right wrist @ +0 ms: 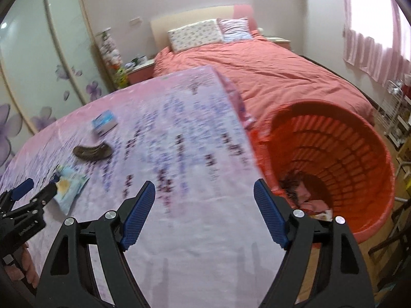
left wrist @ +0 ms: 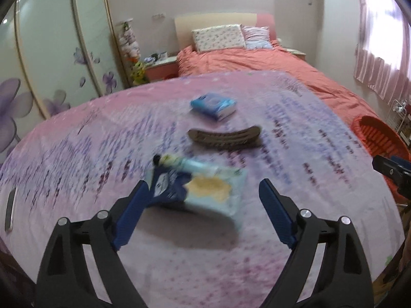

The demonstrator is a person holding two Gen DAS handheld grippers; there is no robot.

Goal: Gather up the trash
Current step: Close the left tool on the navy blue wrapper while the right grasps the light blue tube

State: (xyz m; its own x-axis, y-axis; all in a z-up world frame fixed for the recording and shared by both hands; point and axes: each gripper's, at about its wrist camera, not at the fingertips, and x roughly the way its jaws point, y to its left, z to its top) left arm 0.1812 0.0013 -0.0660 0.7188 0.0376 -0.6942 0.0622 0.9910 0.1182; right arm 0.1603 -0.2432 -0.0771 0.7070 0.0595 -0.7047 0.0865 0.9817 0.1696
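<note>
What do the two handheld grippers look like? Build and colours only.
Left gripper and right gripper match: black plastic forked arms with triangular cutouts, silver round pivot bolts, and flat blue fingers with a fine dotted texture. No cables or sleeves are visible.

No legible text anywhere (print on packets and cloth too blurred).

A bedroom in a home: a bed with a coral-pink cover, a padded headboard and 2 pillows stands against the far wall. Beside it are a small bedside table, a sliding wardrobe printed with purple flowers, and pink striped curtains over a bright window.
</note>
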